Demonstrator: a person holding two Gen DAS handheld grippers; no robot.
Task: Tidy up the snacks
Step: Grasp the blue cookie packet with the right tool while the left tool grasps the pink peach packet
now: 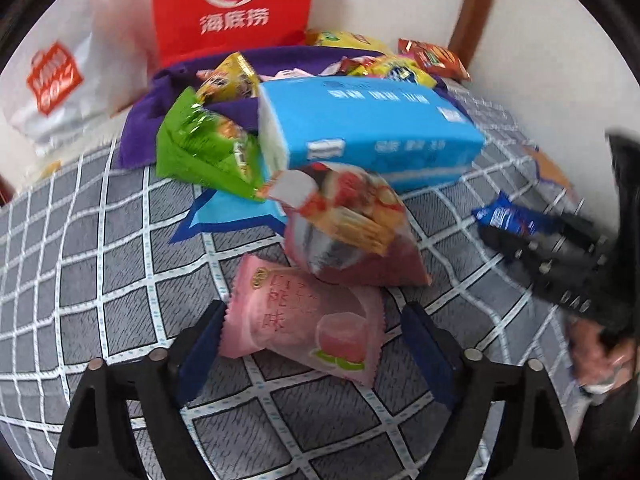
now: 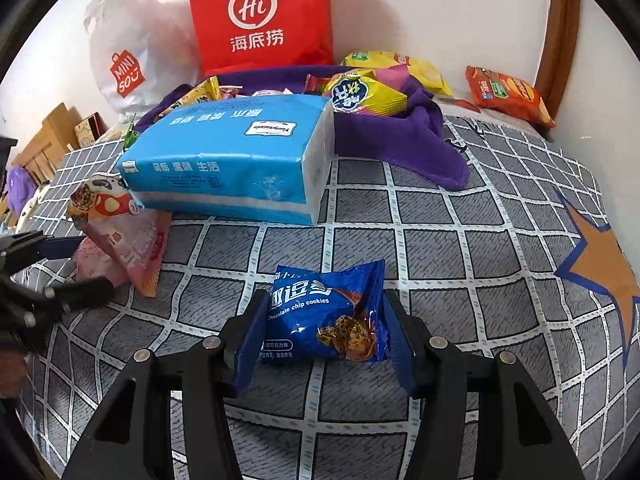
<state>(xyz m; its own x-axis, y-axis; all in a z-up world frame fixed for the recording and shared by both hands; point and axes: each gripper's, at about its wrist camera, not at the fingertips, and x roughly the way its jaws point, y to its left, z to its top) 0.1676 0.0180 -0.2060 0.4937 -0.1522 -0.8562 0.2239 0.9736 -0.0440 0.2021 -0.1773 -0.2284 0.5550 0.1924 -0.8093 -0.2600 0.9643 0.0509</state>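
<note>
In the left wrist view my left gripper (image 1: 312,344) is open, its fingers either side of a pink snack packet (image 1: 304,320) lying on the checked bedsheet (image 1: 100,260). A red-and-white wafer packet (image 1: 344,224) lies just beyond it. In the right wrist view my right gripper (image 2: 324,332) is open around a blue chocolate chip cookie packet (image 2: 332,316); the pads stand close to its sides. A purple cloth (image 2: 392,136) at the back holds several snack packets.
A blue tissue pack (image 2: 232,160) lies in the middle of the bed. A green packet (image 1: 204,148) leans beside it. A red bag (image 2: 260,16) and a white Miniso bag (image 2: 124,60) stand against the wall. An orange chip bag (image 2: 508,94) lies far right.
</note>
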